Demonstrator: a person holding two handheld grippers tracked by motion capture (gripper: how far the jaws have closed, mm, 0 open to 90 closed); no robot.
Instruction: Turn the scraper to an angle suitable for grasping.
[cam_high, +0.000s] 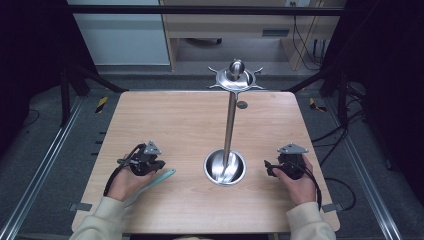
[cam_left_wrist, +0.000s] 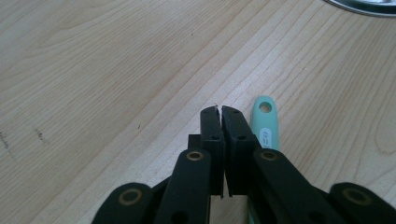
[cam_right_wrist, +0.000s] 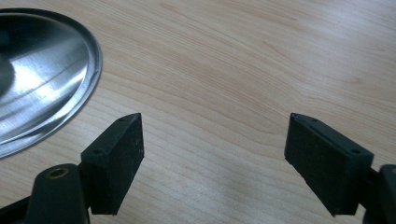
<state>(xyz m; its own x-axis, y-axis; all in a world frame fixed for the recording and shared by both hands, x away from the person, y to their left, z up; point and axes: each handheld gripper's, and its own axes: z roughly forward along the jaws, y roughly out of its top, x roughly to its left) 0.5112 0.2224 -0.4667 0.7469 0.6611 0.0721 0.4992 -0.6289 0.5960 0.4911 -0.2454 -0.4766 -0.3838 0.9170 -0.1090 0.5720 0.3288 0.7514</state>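
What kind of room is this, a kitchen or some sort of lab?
Most likely a lab or recording workspace: a bare wooden table inside a dark metal frame, cables on the floor, and a person holding the left gripper and right gripper.

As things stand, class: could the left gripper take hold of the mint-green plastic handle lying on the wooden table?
Probably yes: the mint-green plastic handle lies unobstructed right beside the left gripper, but its jaws are shut beside it and must reopen first.
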